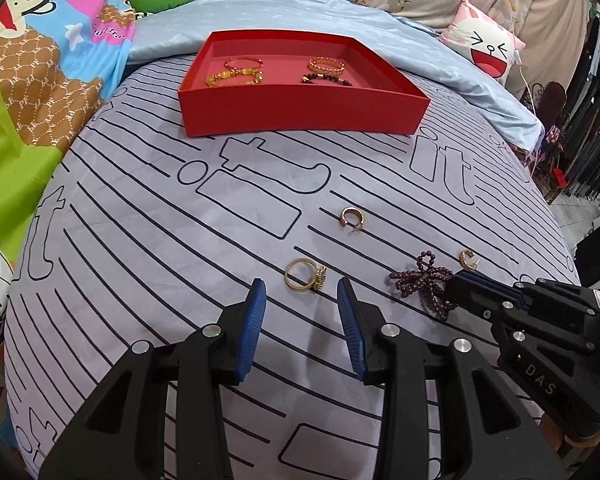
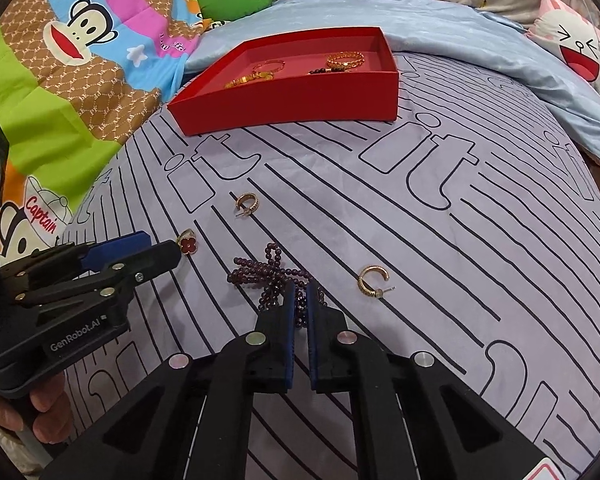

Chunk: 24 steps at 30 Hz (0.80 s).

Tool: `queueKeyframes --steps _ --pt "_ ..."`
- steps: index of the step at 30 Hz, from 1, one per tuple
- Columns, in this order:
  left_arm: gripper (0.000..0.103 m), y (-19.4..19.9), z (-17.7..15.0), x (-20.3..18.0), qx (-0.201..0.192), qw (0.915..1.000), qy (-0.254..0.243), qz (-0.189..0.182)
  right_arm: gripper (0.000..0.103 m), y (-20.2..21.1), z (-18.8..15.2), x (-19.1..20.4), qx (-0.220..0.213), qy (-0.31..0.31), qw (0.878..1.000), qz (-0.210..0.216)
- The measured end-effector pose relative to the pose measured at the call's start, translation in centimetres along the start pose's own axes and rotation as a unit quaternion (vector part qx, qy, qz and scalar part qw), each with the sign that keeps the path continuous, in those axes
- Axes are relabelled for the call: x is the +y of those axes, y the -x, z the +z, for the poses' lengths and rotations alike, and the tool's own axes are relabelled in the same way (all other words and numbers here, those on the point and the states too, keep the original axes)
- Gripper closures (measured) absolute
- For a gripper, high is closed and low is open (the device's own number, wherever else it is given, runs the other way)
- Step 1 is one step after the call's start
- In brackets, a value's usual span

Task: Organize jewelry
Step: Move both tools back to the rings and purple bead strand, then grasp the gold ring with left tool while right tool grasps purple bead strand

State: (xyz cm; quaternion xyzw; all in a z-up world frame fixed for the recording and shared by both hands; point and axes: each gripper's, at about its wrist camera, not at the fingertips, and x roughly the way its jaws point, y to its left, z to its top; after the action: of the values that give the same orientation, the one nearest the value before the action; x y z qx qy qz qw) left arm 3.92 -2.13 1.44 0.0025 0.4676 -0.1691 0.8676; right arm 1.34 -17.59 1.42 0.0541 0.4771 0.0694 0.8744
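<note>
A red box (image 1: 300,110) at the far side of the bed holds several gold and dark bead bracelets (image 1: 240,74); it also shows in the right wrist view (image 2: 292,100). My left gripper (image 1: 302,292) is open, just short of a gold ring (image 1: 304,276). My right gripper (image 2: 301,292) is shut on a purple bead bracelet (image 2: 260,272), which also shows in the left wrist view (image 1: 424,280). Two gold hoop earrings (image 1: 353,219) (image 1: 469,260) lie on the sheet. The ring's red clover face (image 2: 188,242) shows beside the left gripper's tip.
The striped lilac sheet (image 1: 180,240) covers the bed. A light blue blanket (image 1: 460,76) lies behind the box, a cartoon pillow (image 1: 484,48) at the far right, and a colourful monkey-print quilt (image 2: 80,60) at the left.
</note>
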Motion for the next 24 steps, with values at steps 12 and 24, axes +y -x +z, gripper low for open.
queueKeyframes --steps 12,24 --pt "0.075 -1.4 0.5 0.0 0.003 1.0 0.003 0.003 0.098 0.0 -0.2 0.0 0.003 -0.007 1.0 0.004" --pt "0.097 -1.2 0.7 -0.4 0.006 0.9998 0.001 -0.018 0.098 0.5 -0.1 0.2 -0.003 -0.009 1.0 0.009"
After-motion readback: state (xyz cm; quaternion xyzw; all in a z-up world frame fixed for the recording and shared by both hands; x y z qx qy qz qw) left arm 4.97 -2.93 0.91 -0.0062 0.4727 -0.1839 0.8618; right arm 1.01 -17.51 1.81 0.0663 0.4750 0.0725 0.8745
